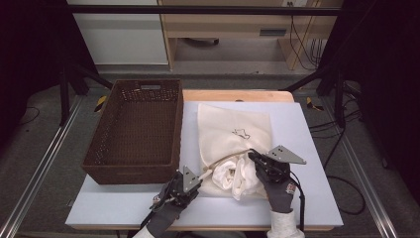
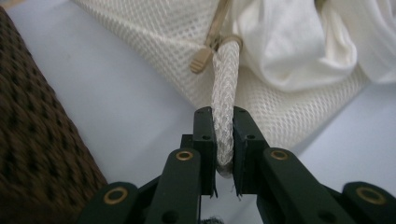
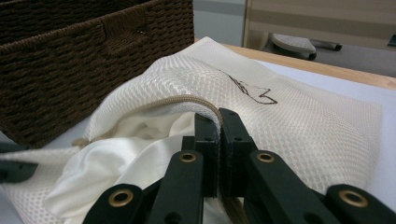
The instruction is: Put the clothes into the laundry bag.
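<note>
On the table beside the basket [image 1: 133,131], the left gripper [image 2: 223,135] clamps the mesh bag's [image 1: 233,131] corner tab [image 2: 225,100] while the right gripper [image 3: 218,135] pinches its zipper edge [image 3: 187,100], the white cloth [image 1: 240,174] bulging from the opening between them.

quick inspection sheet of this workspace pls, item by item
surface: white table top, wooden edge at the far side.
job's things: cream mesh bag lies flat, mouth open toward the person, white cloth spilling out; its zip pull sits by a mesh loop.
clutter: brown wicker basket left of the bag.
grippers: left claw pinches the mesh loop; right claw pinches the bag's zip edge.
cables: one trails from the right claw; more lie on the floor at the right.
surroundings: metal frame, wooden furniture behind.
</note>
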`<state>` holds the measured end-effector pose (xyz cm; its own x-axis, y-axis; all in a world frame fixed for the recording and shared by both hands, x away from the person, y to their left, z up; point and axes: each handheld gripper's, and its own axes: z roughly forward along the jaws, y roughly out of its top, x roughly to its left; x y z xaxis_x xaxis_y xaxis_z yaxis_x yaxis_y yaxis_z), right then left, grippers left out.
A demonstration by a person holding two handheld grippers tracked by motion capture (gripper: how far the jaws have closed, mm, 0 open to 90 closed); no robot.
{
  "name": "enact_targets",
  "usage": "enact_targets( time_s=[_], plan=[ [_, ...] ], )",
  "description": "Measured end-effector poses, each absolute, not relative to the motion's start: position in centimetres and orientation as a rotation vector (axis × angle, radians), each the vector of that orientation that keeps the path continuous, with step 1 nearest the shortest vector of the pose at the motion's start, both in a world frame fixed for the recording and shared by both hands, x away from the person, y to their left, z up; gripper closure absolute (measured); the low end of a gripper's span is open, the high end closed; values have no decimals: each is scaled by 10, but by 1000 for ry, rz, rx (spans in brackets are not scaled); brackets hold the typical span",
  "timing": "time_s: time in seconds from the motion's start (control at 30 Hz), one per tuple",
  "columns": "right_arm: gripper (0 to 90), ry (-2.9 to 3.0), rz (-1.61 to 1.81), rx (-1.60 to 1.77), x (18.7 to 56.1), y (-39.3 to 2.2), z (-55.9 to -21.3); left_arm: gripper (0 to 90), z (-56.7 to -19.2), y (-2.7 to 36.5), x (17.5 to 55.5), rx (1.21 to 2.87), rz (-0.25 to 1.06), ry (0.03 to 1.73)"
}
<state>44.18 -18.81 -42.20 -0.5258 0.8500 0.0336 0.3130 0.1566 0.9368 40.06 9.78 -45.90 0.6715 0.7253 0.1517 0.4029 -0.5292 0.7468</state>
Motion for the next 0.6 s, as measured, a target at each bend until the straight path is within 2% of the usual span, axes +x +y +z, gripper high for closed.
enact_targets(
  time_s=[0.07,0.23,0.3,0.33,0.4,0.47,0.53,0.6],
  plan=[
    [873,1927,1365,1105,442,-187,-422,769,-465,98,400,2181,599,877],
    [873,1939,1356,1098,442,-186,-422,486,-460,93,410,2131,574,846],
    [873,1939,1357,1099,442,-185,-422,468,-459,86,417,2146,576,839],
    [872,1941,1357,1097,442,-185,-422,473,-460,83,420,2165,580,840],
    [870,1939,1354,1095,442,-186,-422,556,-465,81,424,2191,571,853],
    [863,1937,1360,1100,442,-186,-422,678,-470,85,423,2214,540,856],
    [831,1946,1371,1100,442,-187,-422,737,-474,92,421,2210,497,870],
    [757,1956,1378,1098,442,-187,-421,764,-476,98,421,2214,468,881]
  ],
)
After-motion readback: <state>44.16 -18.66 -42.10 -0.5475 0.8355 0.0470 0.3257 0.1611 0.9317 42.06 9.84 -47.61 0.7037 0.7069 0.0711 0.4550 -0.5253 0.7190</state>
